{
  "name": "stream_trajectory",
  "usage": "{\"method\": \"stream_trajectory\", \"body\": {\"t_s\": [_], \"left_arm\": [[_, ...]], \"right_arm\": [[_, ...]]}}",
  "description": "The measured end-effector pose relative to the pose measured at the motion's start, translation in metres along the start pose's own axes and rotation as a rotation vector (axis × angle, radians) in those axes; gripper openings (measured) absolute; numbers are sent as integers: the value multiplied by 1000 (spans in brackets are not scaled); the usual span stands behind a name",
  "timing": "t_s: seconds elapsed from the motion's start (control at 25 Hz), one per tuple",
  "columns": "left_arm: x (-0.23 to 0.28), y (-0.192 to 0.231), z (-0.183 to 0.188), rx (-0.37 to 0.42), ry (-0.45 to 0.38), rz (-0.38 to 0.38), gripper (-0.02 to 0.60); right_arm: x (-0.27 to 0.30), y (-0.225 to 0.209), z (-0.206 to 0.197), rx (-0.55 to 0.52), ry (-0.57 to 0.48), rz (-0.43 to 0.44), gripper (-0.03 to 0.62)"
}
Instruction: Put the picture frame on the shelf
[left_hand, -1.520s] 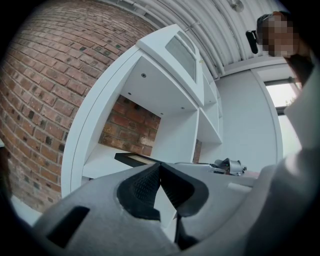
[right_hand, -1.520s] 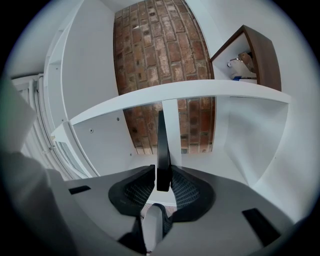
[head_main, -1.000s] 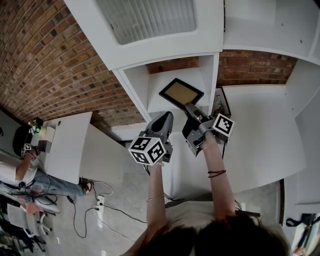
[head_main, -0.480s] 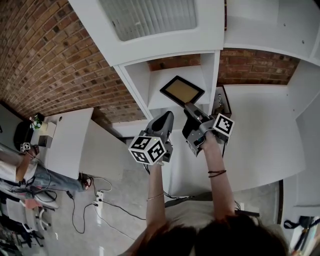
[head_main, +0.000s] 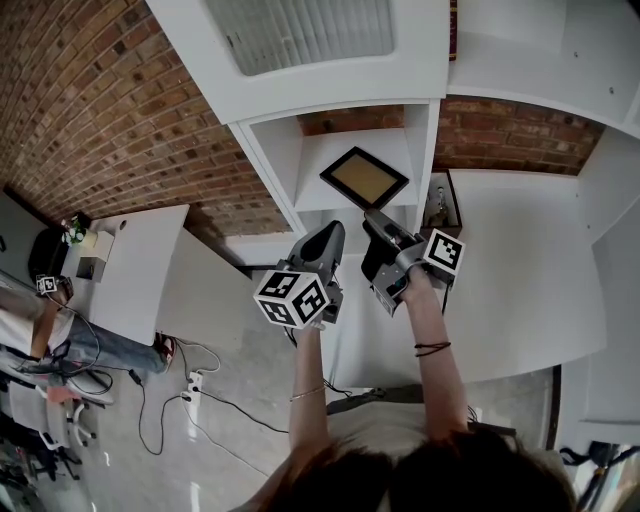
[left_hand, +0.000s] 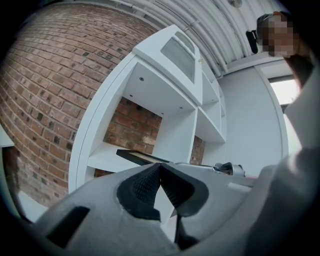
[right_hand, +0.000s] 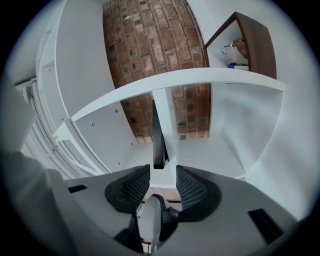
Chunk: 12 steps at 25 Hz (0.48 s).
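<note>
Head view puts the frame (head_main: 364, 177) lying flat on the shelf (head_main: 318, 198), inside the middle cubby. It is turned cornerwise, with its near corner close to the front lip. That corner looks like the weak spot. The left tool (head_main: 332, 230) hangs just below the lip, left of that corner, and a careless lift could knock the board or the frame's edge. The right tool (head_main: 373, 216) points straight at the near corner. If it draws back crooked, a pad may catch the frame and drag it toward the lip, where it could tip off.

Left tool: its jaws are pressed together, with nothing between them, and it touches nothing. Right tool: its jaws have just been opening and stand wide. The frame's near end sits edge-on at the mouth of the gap, clear of both pads, so the shelf alone appears to carry it
</note>
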<state>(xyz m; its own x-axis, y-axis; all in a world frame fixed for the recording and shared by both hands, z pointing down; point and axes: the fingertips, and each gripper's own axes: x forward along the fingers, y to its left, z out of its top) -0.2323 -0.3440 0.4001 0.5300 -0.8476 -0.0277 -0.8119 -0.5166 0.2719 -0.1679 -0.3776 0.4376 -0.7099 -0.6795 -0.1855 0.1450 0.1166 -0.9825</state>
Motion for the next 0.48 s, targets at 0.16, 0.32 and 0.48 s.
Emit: {"method": "stream_trajectory", "body": {"t_s": [0.16, 0.32, 0.48], "left_arm": [[-1, -5, -4, -7, 4, 7, 11], [-3, -12, -10, -12, 14, 15, 11], [-5, -17, -15, -21, 19, 26, 11]], "right_arm": [[-5, -1, -3, -1, 37, 6, 132], [-11, 1, -7, -18, 71, 17, 124], [-16, 4, -11, -54, 103, 26, 89]]}}
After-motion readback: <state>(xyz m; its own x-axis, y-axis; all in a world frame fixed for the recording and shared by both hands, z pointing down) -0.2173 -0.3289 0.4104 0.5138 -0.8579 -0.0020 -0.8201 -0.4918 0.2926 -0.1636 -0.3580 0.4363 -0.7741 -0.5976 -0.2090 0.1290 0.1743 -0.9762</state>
